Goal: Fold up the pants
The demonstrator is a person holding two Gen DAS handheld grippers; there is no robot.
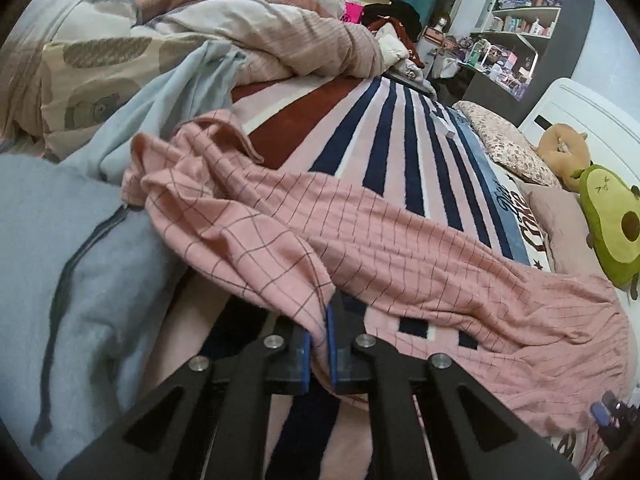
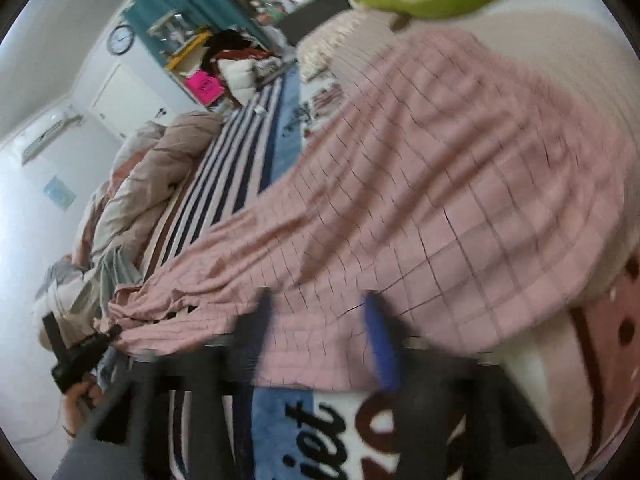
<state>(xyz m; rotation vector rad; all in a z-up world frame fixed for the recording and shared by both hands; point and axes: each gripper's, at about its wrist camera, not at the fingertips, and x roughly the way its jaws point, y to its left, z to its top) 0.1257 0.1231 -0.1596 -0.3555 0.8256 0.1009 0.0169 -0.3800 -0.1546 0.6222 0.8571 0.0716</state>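
The pink checked pants (image 1: 400, 240) are laid lengthwise across the striped blanket (image 1: 400, 128) on the bed. One edge of the fabric is pinched between the blue pads (image 1: 330, 332) of the left gripper (image 1: 318, 336), whose jaws are pressed together on it. The right gripper (image 2: 320, 320) is positioned over the wider end of the pants, with its jaws spread apart; the view is blurred. An avocado plush (image 1: 612, 220) is seen beside the pants.

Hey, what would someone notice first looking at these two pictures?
The pink checked pants sprawl across the striped blanket. The left gripper is shut on one edge; the right gripper hangs open over the other end. A green avocado plush sits by the bed's far right edge.
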